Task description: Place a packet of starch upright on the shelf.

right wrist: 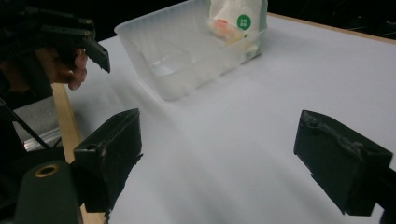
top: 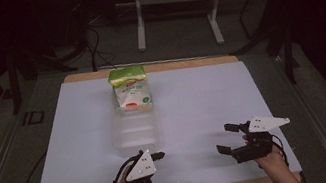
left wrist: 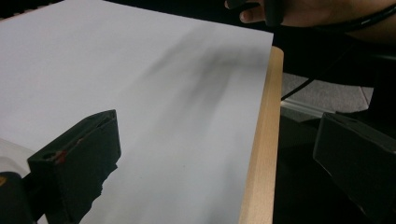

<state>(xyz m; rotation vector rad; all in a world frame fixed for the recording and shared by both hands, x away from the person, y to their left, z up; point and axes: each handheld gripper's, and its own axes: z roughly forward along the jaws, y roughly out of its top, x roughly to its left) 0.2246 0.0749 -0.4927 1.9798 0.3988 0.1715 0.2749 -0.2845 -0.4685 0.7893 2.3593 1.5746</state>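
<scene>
Snack bag (top: 130,91), green and white, stands upright in the far end of a clear plastic tray (top: 136,134) on the white-covered desk (top: 203,99), left of centre. Nearest the tray's near end hangs the left gripper (top: 167,172), jaws wide and empty; the right gripper (top: 227,138) sits well apart to the right, also spread wide with nothing held. Risk, as I judge it: the light tray could slide or the bag topple if a jaw catches the rim.
</scene>
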